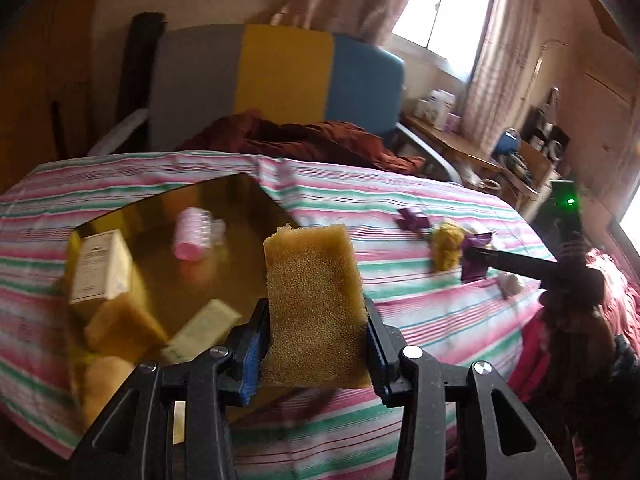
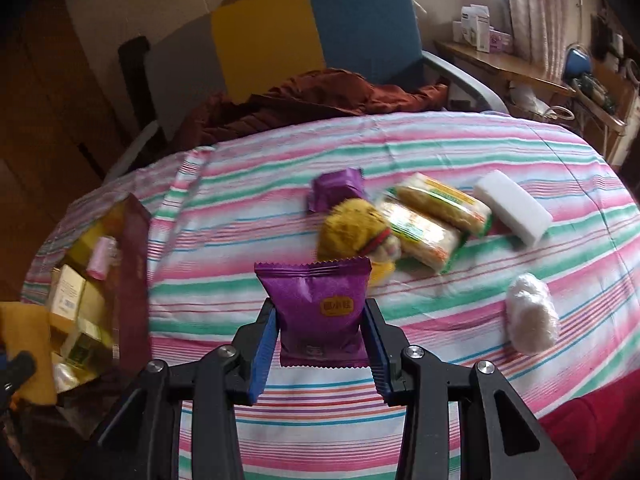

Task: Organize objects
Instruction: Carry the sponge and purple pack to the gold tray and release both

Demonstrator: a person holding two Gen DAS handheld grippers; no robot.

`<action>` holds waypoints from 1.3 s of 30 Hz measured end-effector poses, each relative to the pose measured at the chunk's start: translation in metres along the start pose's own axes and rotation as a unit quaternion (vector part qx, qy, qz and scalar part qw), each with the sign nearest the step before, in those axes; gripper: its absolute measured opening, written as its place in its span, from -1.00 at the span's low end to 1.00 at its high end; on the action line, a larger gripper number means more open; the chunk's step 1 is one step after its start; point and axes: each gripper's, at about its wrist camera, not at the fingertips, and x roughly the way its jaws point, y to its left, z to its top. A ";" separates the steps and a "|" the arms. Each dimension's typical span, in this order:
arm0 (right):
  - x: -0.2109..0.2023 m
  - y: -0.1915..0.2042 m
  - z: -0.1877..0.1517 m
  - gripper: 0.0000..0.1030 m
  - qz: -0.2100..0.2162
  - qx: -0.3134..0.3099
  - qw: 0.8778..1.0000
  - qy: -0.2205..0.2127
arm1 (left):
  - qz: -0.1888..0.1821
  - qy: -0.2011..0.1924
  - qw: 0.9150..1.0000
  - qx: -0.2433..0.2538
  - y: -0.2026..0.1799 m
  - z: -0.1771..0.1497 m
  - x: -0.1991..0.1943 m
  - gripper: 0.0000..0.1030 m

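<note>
In your left wrist view, your left gripper (image 1: 318, 340) has its jaws clamped on a yellow sponge (image 1: 316, 304), which stands upright between the pads, lifted over the near right corner of the open box (image 1: 248, 190). The box sits on the striped bedspread (image 1: 400, 208) toward its left edge; its far corner points at the rust-coloured blanket (image 1: 304, 140). Inside it you can count one pink roll (image 1: 192, 236), two pale cartons (image 1: 102, 266) and two more sponges (image 1: 124, 328) along the near left wall, though blur makes the count unsure. To the right of the box a broad strip of bedspread lies bare. Your right gripper (image 1: 474, 254) reaches in from the right edge near a yellow plush toy (image 1: 446, 246). In your right wrist view, your right gripper (image 2: 324, 340) is closed on a purple snack packet (image 2: 320, 308), held upright above the bedspread (image 2: 240, 240). Beyond it lie one more purple packet (image 2: 336, 190), the plush toy (image 2: 354, 232) touching it, two green-trimmed cracker packs (image 2: 436, 216) side by side, one white block (image 2: 512, 208) just right of them and one white wrapped bundle (image 2: 532, 316) near the right edge. The box (image 2: 136, 240) is at the far left, with clear bedspread between it and the packet.
</note>
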 end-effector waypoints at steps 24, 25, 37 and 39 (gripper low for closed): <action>0.021 0.251 0.000 -0.19 0.186 -0.202 0.961 0.021 | 0.055 0.008 0.992 -0.117 0.104 -0.039 -0.020 -0.16; 0.024 0.257 0.002 -0.19 0.190 -0.201 0.961 0.024 | 0.053 0.009 0.992 -0.116 0.104 -0.039 -0.017 -0.16; 0.048 0.285 -0.011 0.52 0.193 -0.209 0.958 0.044 | 0.050 0.039 0.990 -0.122 0.103 -0.034 0.021 0.06; 0.046 0.281 -0.015 0.66 0.187 -0.210 0.959 0.043 | 0.046 0.053 0.989 -0.131 0.104 -0.036 0.028 0.09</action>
